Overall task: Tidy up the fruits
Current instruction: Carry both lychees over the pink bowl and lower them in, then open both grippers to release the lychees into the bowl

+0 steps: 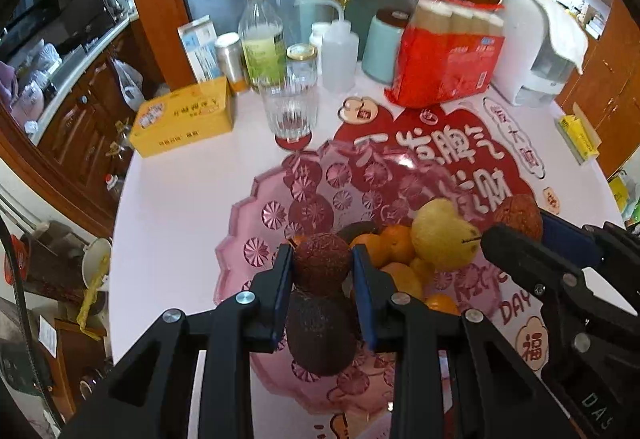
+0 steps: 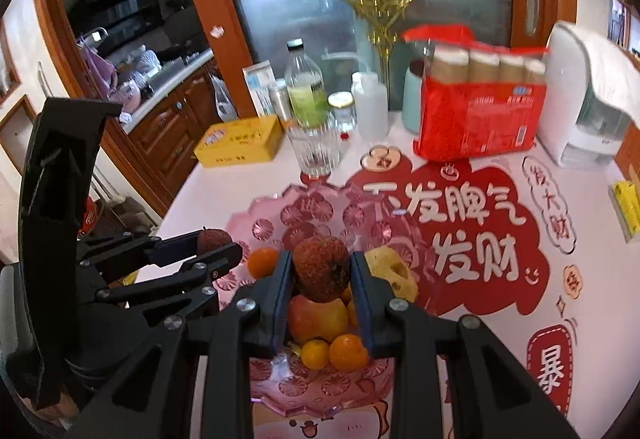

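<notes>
Item: two rough red lychee-like fruits, one per gripper, both held above the pink patterned tray (image 1: 256,207). Left gripper (image 1: 322,267), lower centre of its own view: jaws narrowed onto a red bumpy fruit (image 1: 322,265), gripped at its sides; directly beneath lies a dark avocado (image 1: 322,335) on the tray, long axis running toward the bottom of the frame. Right gripper (image 2: 322,273), lower centre of its view: jaws closed on a second red fruit (image 2: 322,267), hanging over an apple (image 2: 318,315) and small oranges (image 2: 348,351); a yellow pear (image 2: 390,271) sits just right of the jaw. Judged next move: a release straight down, each fruit already over the tray; the right one is over the pile, the left nearer the tray's left half. Legible writing: tablecloth (image 2: 440,223) characters "不发脾气 发财"; "DAY" and "福" at lower right of the left view. Box and red packet labels too small to read.
</notes>
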The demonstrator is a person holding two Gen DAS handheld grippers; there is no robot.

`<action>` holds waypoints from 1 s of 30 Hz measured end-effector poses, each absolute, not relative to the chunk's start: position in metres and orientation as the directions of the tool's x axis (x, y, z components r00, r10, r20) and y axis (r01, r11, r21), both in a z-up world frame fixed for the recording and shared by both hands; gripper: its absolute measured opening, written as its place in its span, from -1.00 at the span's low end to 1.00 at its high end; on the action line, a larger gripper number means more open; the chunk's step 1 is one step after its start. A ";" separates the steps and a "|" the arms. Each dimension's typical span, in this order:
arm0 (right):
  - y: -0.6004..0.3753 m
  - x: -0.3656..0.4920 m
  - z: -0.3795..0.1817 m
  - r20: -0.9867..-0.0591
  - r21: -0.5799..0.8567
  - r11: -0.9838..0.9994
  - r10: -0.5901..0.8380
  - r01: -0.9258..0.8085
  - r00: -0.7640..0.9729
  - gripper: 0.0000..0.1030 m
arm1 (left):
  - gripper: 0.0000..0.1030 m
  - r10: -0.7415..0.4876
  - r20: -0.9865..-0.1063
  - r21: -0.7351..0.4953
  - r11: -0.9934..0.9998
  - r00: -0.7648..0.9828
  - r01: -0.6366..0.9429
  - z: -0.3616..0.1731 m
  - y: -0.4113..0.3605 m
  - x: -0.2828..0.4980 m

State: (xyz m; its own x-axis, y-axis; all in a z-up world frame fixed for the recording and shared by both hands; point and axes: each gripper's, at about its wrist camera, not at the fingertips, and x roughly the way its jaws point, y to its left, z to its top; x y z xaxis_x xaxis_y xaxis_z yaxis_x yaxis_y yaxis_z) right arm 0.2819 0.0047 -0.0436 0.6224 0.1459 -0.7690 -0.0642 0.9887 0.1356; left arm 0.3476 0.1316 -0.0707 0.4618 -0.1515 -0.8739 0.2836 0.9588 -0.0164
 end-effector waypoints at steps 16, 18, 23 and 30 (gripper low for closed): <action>0.013 0.316 -0.110 -0.829 0.096 0.993 0.120 -0.073 0.546 -0.43 | -0.28 -0.118 -0.908 -0.023 0.972 0.402 0.235 -0.128 0.138 0.377; 0.013 0.318 -0.114 -0.833 0.088 0.994 0.113 -0.071 0.541 -0.42 | -0.02 -0.113 -0.907 -0.019 0.973 0.405 0.230 -0.129 0.138 0.378; 0.008 0.320 -0.118 -0.825 0.107 0.992 0.124 -0.064 0.552 -0.39 | 0.51 -0.083 -0.902 -0.005 0.983 0.424 0.182 -0.130 0.149 0.382; 0.006 0.322 -0.116 -0.813 0.128 0.990 0.135 -0.052 0.566 -0.23 | 0.65 -0.086 -0.902 -0.021 0.988 0.422 0.156 -0.131 0.157 0.382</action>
State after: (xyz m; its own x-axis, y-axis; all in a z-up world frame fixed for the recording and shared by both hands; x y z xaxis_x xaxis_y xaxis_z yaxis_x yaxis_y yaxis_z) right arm 0.3219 0.0059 -0.1155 0.5663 0.1347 -0.8131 -0.0520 0.9904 0.1279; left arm 0.3819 0.1574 -0.1313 0.4221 -0.0860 -0.9025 0.1561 0.9875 -0.0211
